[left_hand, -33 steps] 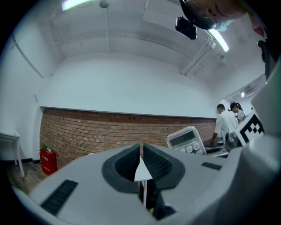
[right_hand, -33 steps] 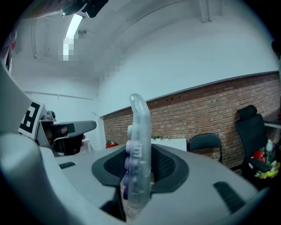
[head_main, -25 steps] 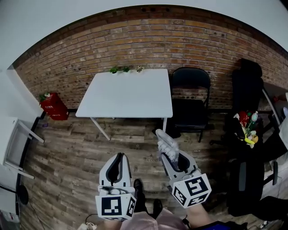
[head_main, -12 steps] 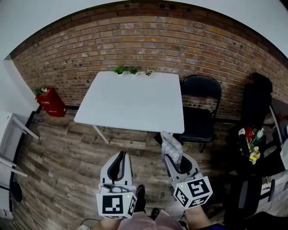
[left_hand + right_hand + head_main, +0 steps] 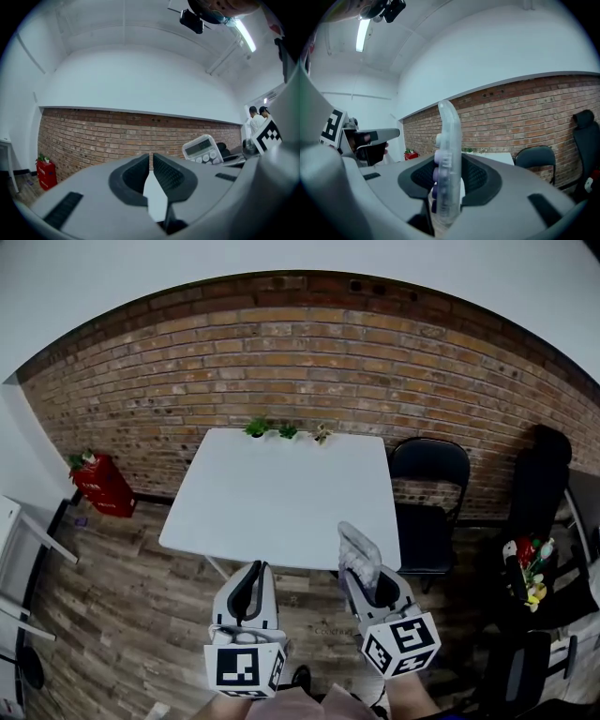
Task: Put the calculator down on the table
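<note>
Right tool [image 5: 447,174]: jaws closed on the calculator [image 5: 447,154], pads pressing its two flat faces. The calculator is gripped by its lower end. Its long axis runs out from the jaws and tips upward, thin edge towards the camera on that tool, keys to the left.

Left tool [image 5: 151,169]: jaws all but together, nothing between them.

Position: the calculator is in the air, not on the table [image 5: 281,493]. In the head view its free end shows against the table's near edge, towards the right front corner. Whether it is already above the top cannot be told.

Governing relation: the table lies straight ahead of the right tool, along the line of the calculator's long axis. The right hand is nearer that corner. The top is bare save small plants at its far edge.
</note>
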`<state>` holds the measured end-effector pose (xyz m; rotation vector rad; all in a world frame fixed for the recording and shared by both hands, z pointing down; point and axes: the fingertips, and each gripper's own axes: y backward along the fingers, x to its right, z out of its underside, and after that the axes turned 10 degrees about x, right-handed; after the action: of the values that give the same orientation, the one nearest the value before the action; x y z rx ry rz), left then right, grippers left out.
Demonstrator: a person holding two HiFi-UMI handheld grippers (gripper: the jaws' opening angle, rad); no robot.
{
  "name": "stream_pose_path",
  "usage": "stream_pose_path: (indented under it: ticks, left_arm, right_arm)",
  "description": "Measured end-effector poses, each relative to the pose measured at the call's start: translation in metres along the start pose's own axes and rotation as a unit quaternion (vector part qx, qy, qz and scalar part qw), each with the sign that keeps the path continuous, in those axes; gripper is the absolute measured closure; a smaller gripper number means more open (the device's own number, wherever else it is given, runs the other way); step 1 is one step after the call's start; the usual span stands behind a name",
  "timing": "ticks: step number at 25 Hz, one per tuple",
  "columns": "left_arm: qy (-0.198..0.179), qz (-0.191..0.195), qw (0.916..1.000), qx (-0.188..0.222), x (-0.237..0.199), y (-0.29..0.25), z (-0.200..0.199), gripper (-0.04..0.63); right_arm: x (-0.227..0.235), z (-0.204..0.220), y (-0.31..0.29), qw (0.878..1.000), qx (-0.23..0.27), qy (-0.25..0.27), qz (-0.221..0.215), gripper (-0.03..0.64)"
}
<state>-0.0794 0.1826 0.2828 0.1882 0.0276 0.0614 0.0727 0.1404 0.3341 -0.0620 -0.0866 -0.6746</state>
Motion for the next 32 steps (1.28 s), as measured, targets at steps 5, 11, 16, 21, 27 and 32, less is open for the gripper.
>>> stream_pose_path:
  ticks: [5, 11, 16, 21, 27, 32]
  left_arm:
    - [0.001, 0.005, 1.0000, -0.005, -0.022, -0.028, 0.010, 0.561]
    - [0.005, 0.015, 0.9996, -0.026, -0.030, -0.054, 0.034, 0.561]
    - [0.005, 0.019, 0.9990, -0.041, -0.030, -0.082, 0.055, 0.561]
    - [-0.001, 0.019, 0.9983, -0.056, -0.033, -0.125, 0.074, 0.561]
    - [-0.014, 0.018, 0.9977, -0.063, -0.035, -0.193, 0.088, 0.561]
    - [-0.033, 0.017, 0.9973, -0.064, -0.039, -0.249, 0.091, 0.561]
  right_arm:
    - [0.005, 0.003, -0.030, 1.000, -0.005, -0.004, 0.013, 0.483]
    - [0.017, 0.015, -0.058, 1.000, -0.016, -0.013, 0.019, 0.483]
    - [0.039, 0.028, -0.079, 0.999, -0.028, -0.023, 0.027, 0.483]
    - [0.068, 0.037, -0.113, 0.998, -0.039, -0.034, 0.028, 0.483]
    - [0.114, 0.040, -0.167, 0.997, -0.044, -0.051, 0.025, 0.483]
    - [0.151, 0.036, -0.213, 0.997, -0.041, -0.063, 0.020, 0.483]
